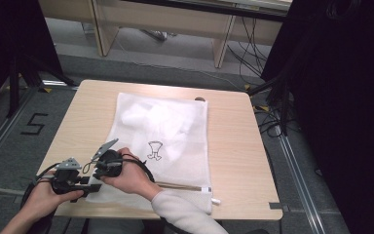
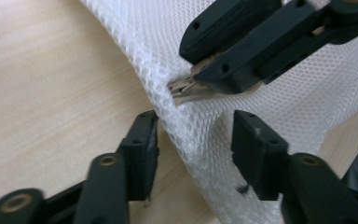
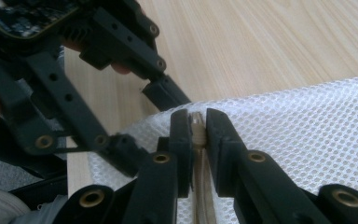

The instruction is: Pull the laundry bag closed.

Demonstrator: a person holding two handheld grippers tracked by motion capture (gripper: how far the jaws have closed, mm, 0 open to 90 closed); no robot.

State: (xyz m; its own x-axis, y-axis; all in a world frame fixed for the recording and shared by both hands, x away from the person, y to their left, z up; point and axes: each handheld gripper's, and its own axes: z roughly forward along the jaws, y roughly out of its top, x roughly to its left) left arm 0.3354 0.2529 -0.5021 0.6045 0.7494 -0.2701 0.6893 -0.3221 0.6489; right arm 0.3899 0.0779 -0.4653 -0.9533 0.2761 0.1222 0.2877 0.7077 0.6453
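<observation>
A white mesh bag (image 1: 160,131) with white cloth inside and a small dark emblem lies flat on the wooden table (image 1: 233,146). A beige zip (image 1: 180,186) runs along the bag's near edge. At the bag's near left corner my right gripper (image 3: 196,117) is shut on the beige zip end (image 3: 196,128); the left gripper view shows that right gripper (image 2: 195,67) pinching the zip end (image 2: 182,91). My left gripper (image 2: 195,133) is open, its jaws on either side of the lifted mesh fold (image 2: 191,140) just below. In the high view the left gripper (image 1: 93,186) and right gripper (image 1: 100,173) sit close together.
The right forearm in a pale sleeve (image 1: 185,214) crosses the bag's near edge. The table's front edge (image 1: 175,214) is right by the hands. Black curtains (image 1: 341,97), stand legs and cables (image 1: 272,122) flank the table, with a bench (image 1: 165,19) beyond.
</observation>
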